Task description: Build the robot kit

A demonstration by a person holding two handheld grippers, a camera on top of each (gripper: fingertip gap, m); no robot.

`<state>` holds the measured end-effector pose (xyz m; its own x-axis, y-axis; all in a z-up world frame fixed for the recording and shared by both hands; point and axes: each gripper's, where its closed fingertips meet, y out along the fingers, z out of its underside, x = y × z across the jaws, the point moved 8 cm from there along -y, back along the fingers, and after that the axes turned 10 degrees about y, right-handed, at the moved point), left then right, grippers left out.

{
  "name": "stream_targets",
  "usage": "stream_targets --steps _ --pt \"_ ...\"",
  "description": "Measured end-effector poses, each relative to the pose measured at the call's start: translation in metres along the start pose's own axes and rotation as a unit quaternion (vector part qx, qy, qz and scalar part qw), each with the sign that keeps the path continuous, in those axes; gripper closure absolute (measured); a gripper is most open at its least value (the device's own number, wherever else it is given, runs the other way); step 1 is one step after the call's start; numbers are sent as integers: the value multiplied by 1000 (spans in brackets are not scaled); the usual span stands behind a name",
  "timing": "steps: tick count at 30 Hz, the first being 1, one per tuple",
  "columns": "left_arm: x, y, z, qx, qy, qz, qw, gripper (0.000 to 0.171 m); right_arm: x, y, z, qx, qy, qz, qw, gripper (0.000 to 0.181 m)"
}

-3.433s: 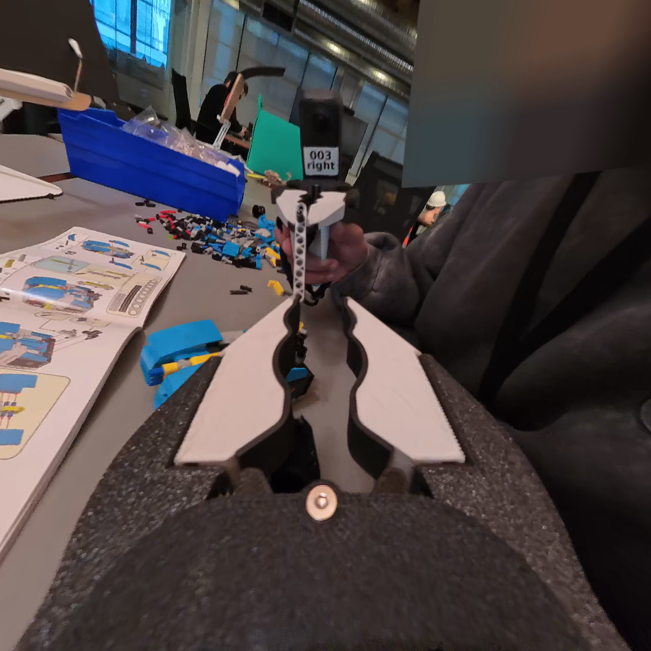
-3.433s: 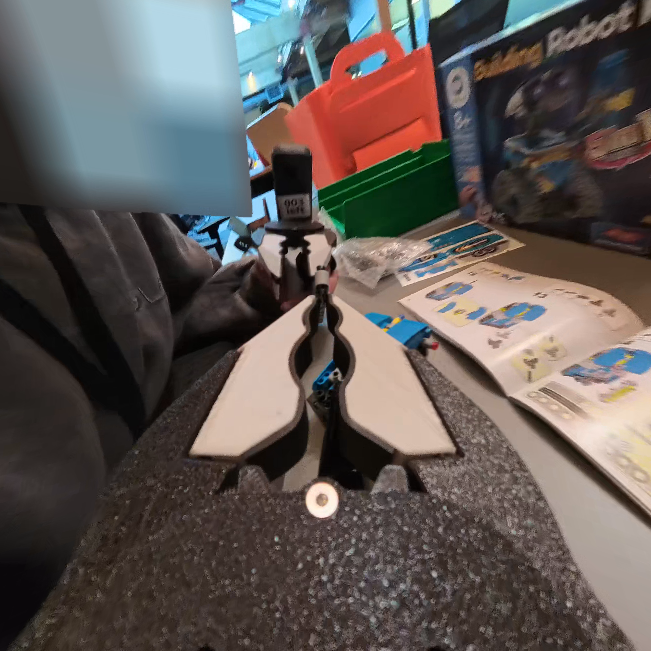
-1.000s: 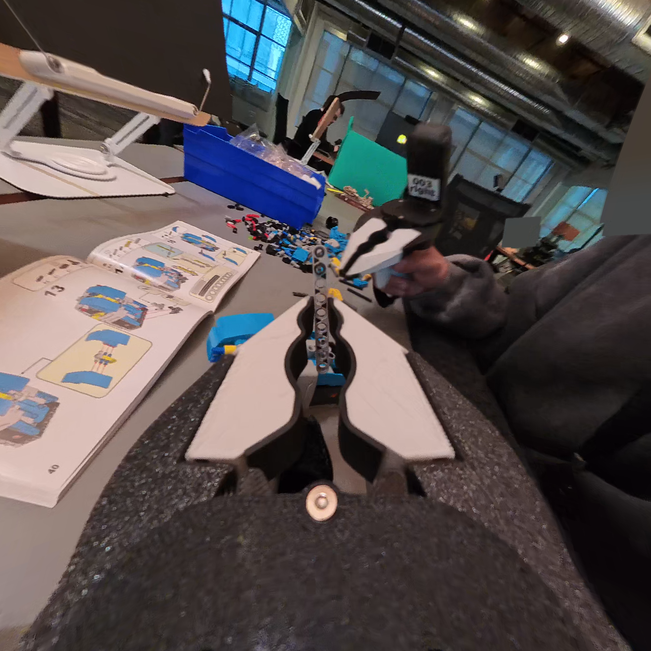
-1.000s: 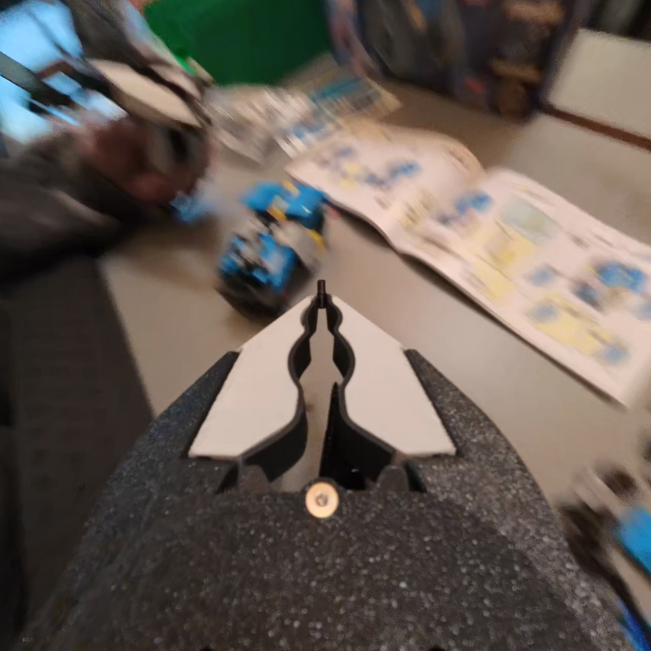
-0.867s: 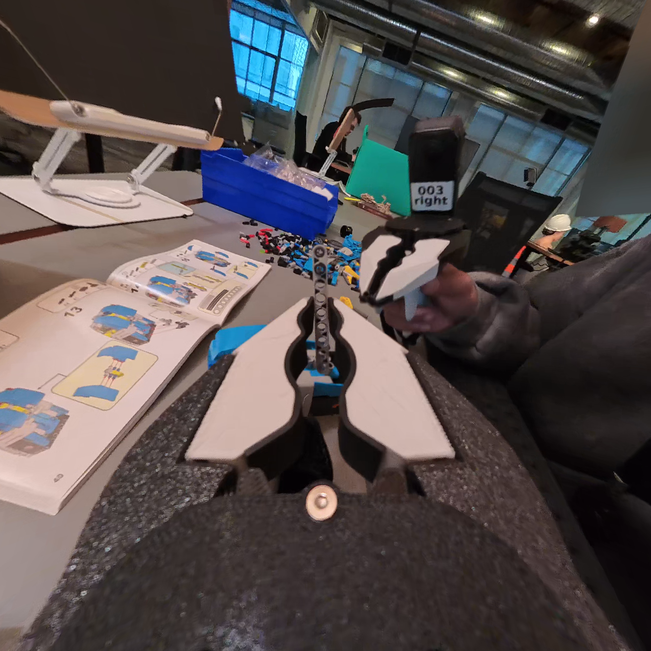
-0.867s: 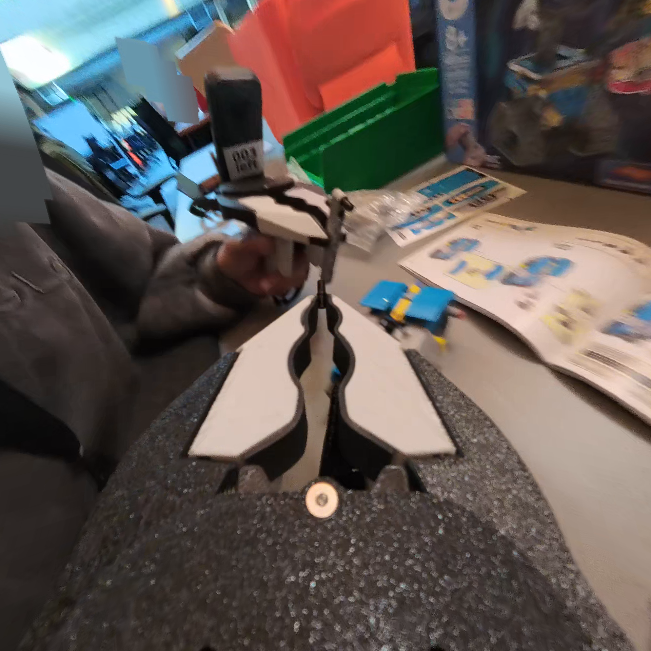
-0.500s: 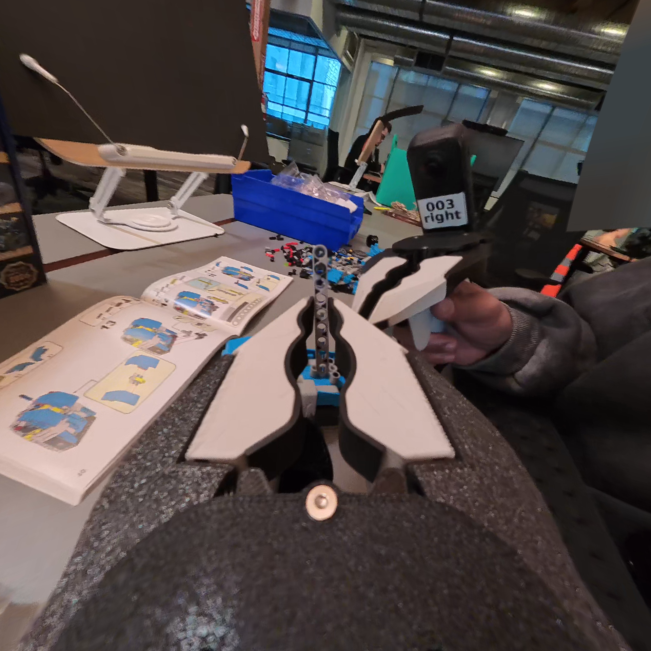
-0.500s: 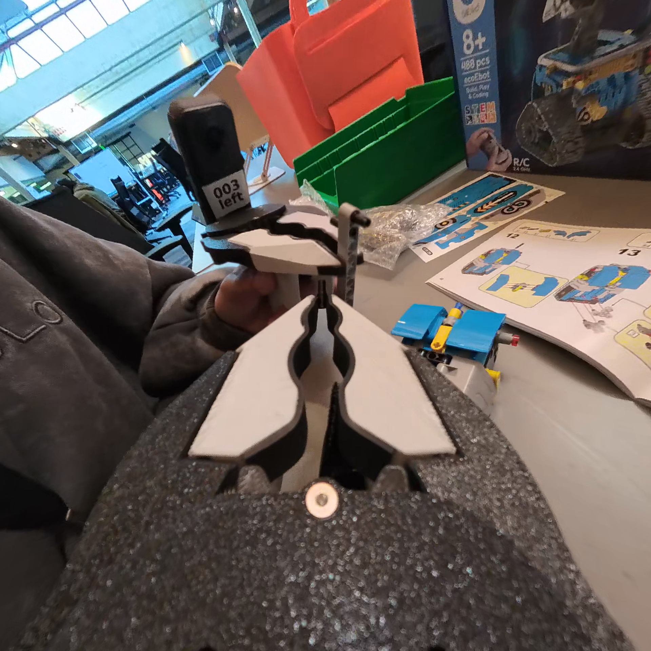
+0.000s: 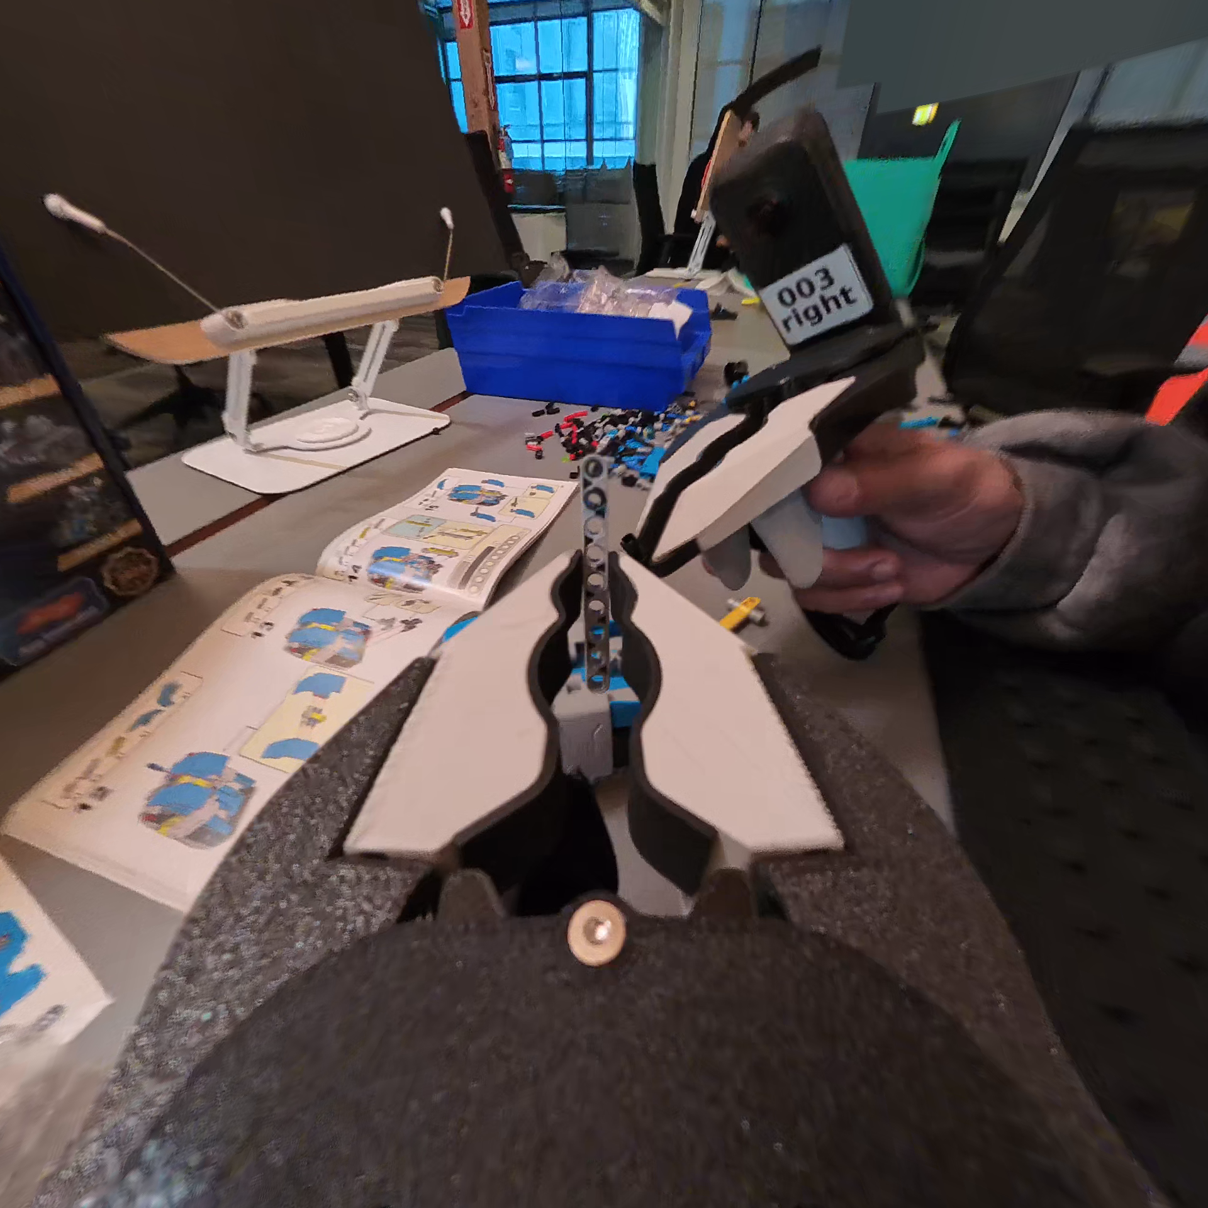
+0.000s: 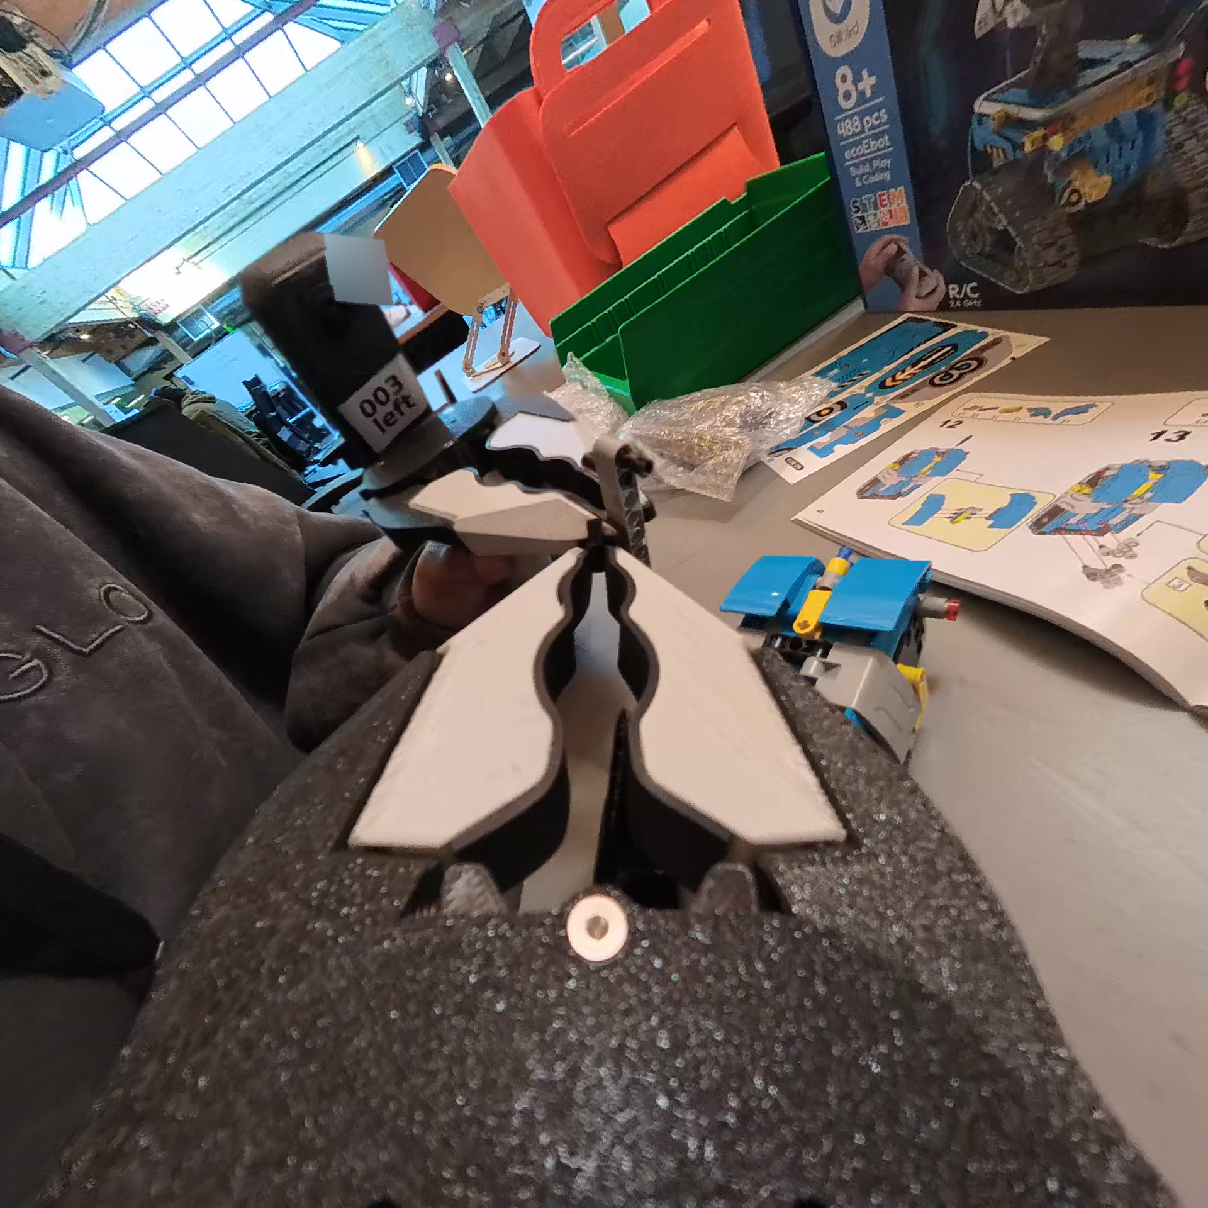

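Note:
My left gripper [image 9: 595, 563] is shut on a grey perforated beam [image 9: 595, 516] and holds it upright above the table. In the right wrist view the beam [image 10: 629, 500] carries a black pin at its top end. My right gripper [image 10: 598, 552] is shut on a small black pin, and its tip is right beside the beam's middle. In the left wrist view the right gripper [image 9: 633, 546], held by a hand, comes in from the right. A blue, grey and yellow brick model [image 10: 833, 611] stands on the table below both grippers.
An open instruction booklet [image 9: 294, 654] lies left of the model. Behind it are loose bricks [image 9: 608, 438], a blue bin [image 9: 582, 346] and a white stand [image 9: 314, 425]. The right wrist view shows a green bin [image 10: 706, 314], an orange bag [image 10: 621, 150], a plastic bag [image 10: 706, 425] and the kit box [image 10: 1046, 144]. The grippers are tip to tip, or close to it.
The beam passed from my right gripper to my left, which shut on it. My right gripper swung out over the table, came back with a black pin, and closed in on the beam.

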<state>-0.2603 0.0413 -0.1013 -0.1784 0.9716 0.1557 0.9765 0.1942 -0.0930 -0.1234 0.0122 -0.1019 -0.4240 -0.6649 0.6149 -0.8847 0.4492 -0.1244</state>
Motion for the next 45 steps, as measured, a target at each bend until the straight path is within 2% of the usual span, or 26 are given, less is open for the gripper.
stream_targets --steps 4,8,15,21,29,31,34,39,41,43,45 --pt "-8 2 0 36 112 -23 993 165 -4 0 4 23 18 -9 1000 177" --pt "-17 5 2 63 202 -36 977 165 -6 0 10 60 -2 8 998 177" --pt "-24 7 4 77 262 -22 962 165 -6 -1 14 86 -11 3 996 176" --pt "-29 7 5 90 301 -7 949 165 -3 -3 18 104 -52 16 993 177" --pt "-39 12 13 149 404 -37 902 165 -8 1 24 129 -94 69 985 177" --pt "-40 12 13 155 414 -41 896 165 -8 1 24 131 -103 74 983 177" --pt "-40 11 10 153 405 -42 900 165 -5 0 23 120 -123 76 982 177" --pt "-39 11 6 147 361 -40 920 164 -5 -2 23 112 -105 58 986 178" --pt "-32 10 2 113 274 -40 954 165 -2 -4 18 88 -118 51 988 177" --pt "-17 6 0 78 138 -19 987 165 -1 -7 13 71 -131 58 987 177" --pt "-1 1 -2 15 -23 34 999 165 6 -10 7 40 -160 52 985 177"
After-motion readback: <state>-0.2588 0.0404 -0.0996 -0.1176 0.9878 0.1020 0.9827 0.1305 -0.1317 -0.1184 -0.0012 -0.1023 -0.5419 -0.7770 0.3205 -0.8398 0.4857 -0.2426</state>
